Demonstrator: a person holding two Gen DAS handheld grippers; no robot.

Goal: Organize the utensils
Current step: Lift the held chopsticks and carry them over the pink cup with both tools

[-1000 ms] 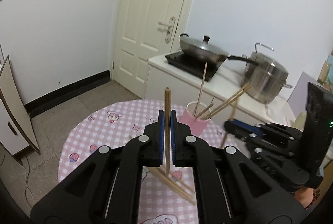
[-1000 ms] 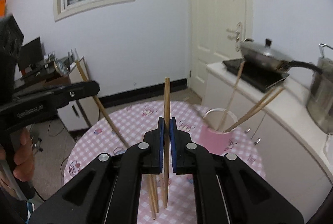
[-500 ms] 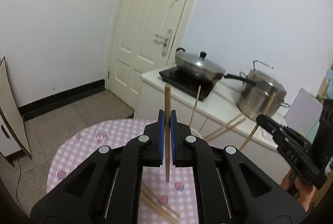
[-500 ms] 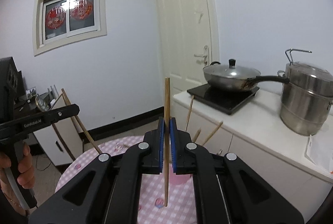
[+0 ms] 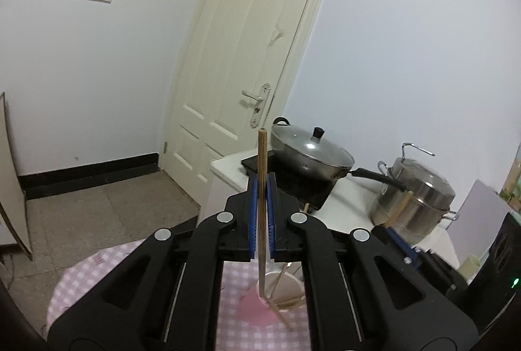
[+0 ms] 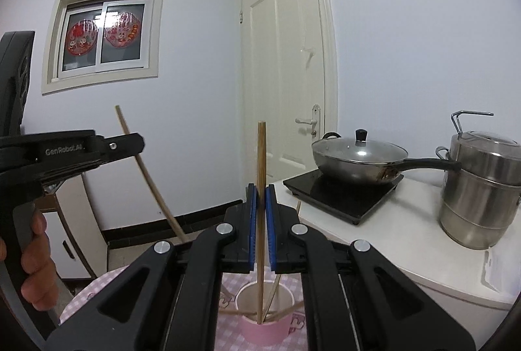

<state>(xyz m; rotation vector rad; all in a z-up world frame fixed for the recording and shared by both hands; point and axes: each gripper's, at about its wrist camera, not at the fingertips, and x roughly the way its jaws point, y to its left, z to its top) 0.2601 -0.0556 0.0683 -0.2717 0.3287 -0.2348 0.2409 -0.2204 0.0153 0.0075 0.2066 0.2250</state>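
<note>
**Chopsticks over the cup**

Below both grippers, pink cup [image 6: 264, 323] on the checked tablecloth [image 5: 97, 269], sticks already inside. Left gripper [image 5: 262, 188] clamped on one upright chopstick [image 5: 262, 155]; right gripper [image 6: 260, 197] likewise on another chopstick [image 6: 261, 149] — tip at the rim. Light, stiff, smooth wood — likely to pivot; best pinched mid-shaft.

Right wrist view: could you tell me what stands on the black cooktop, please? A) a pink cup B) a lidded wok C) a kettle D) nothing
B: the lidded wok with a black knob and long handle rests on the cooktop.
</note>
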